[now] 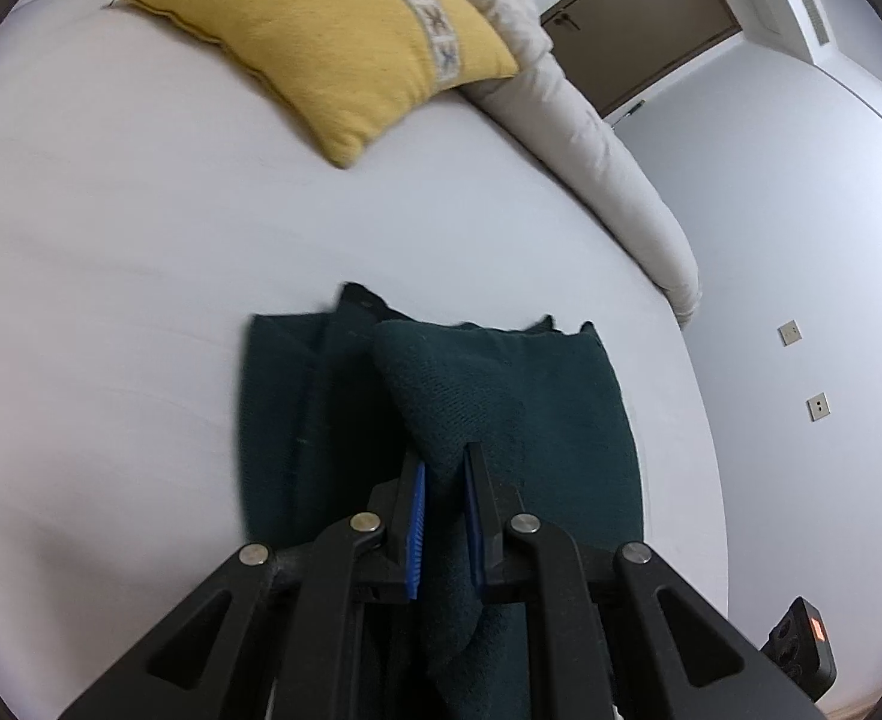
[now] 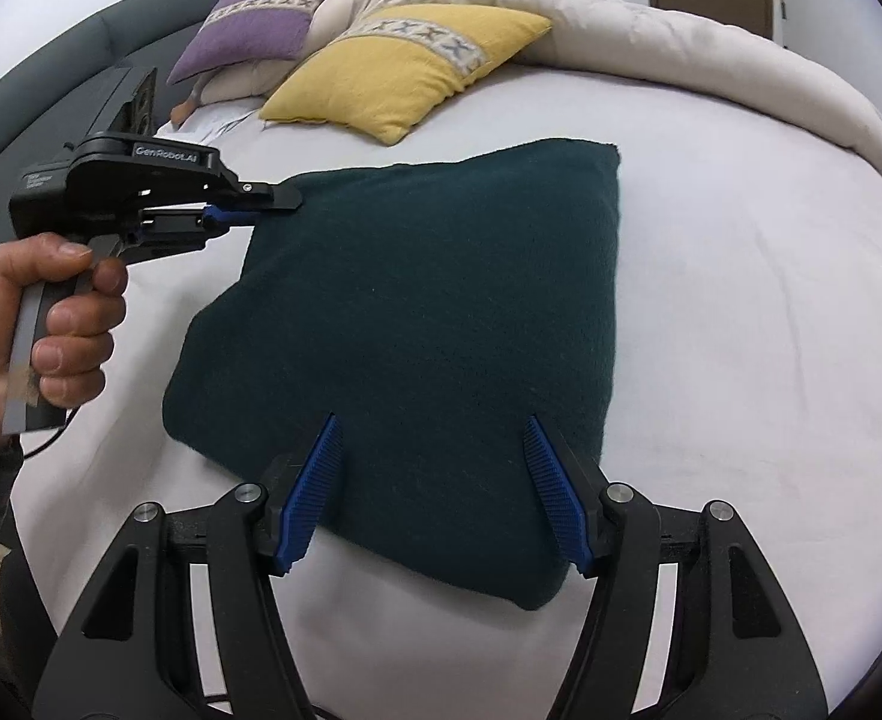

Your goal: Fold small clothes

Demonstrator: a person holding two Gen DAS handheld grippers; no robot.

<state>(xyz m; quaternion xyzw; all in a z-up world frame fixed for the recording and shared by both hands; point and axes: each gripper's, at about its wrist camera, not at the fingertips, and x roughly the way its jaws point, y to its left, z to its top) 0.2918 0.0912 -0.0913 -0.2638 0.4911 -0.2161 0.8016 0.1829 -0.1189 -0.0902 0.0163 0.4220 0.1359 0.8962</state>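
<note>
A dark green knitted garment (image 2: pixel 429 312) lies folded over on the white bed sheet (image 2: pixel 741 300). My left gripper (image 1: pixel 444 468) is shut on a lifted corner of this garment (image 1: pixel 501 396), with cloth bunched between its blue pads (image 1: pixel 418 504). In the right wrist view that left gripper (image 2: pixel 273 207) grips the garment's far left corner, held by a person's hand (image 2: pixel 51 324). My right gripper (image 2: pixel 432 426) hovers open over the garment's near edge, with its blue pads (image 2: pixel 321 480) spread wide and nothing pinched between them.
A yellow cushion (image 2: pixel 405 66) and a purple cushion (image 2: pixel 255 24) lie at the head of the bed. A beige duvet (image 2: pixel 681 48) is heaped along the far right side. A grey wall with sockets (image 1: pixel 816 408) and a brown door (image 1: pixel 645 30) lie beyond the bed edge.
</note>
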